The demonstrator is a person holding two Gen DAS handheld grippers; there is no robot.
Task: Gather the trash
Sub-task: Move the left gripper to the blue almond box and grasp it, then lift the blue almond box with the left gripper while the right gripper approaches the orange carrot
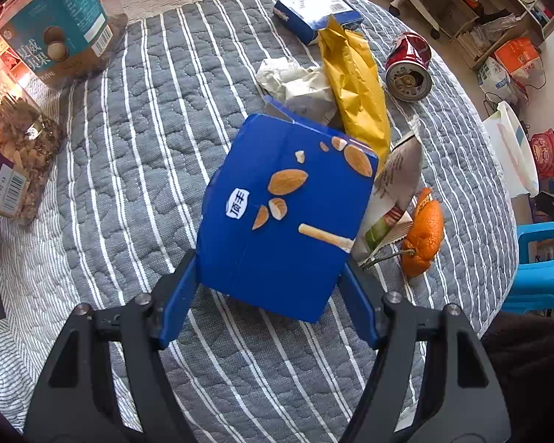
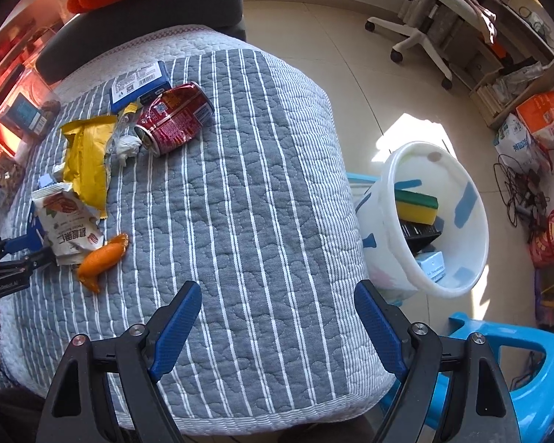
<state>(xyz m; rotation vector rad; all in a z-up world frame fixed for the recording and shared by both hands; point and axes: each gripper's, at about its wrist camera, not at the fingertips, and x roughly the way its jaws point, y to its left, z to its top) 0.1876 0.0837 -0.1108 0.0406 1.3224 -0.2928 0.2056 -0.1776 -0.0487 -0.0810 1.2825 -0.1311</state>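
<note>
snack jar top cropped, bucket contents half-hidden

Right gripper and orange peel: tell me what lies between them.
Nothing: in the right wrist view, only bare striped quilt separates the right gripper from the orange peel.

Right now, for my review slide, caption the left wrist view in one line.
Left gripper straddles a blue snack box on the striped quilt, beside wrappers, orange peel and a crushed can.
</note>
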